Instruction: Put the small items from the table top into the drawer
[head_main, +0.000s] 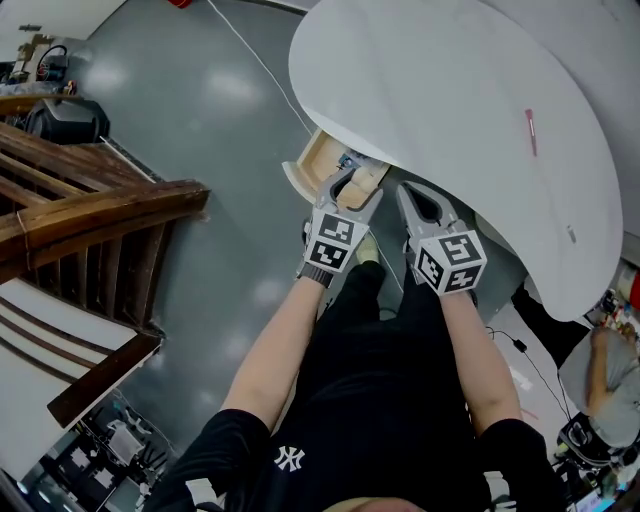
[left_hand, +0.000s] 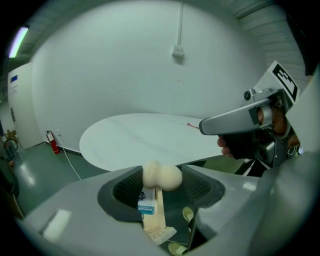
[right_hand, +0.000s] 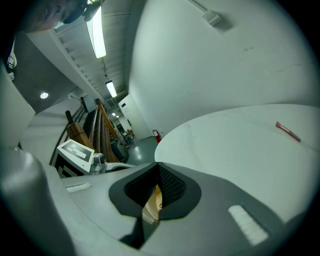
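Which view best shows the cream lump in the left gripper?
The left gripper view: the cream two-lobed lump sits pinched between the pads of the left gripper, unobstructed. The head view shows only that gripper over the open drawer; the lump cannot be made out there. The right gripper view does not show it.

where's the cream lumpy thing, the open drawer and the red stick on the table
cream two-lobed item (left_hand: 161, 176): left gripper view, where its two lobes meet
drawer (head_main: 315, 160): head view, its pale wooden wall
red stick (right_hand: 287, 131): right gripper view, midway along it
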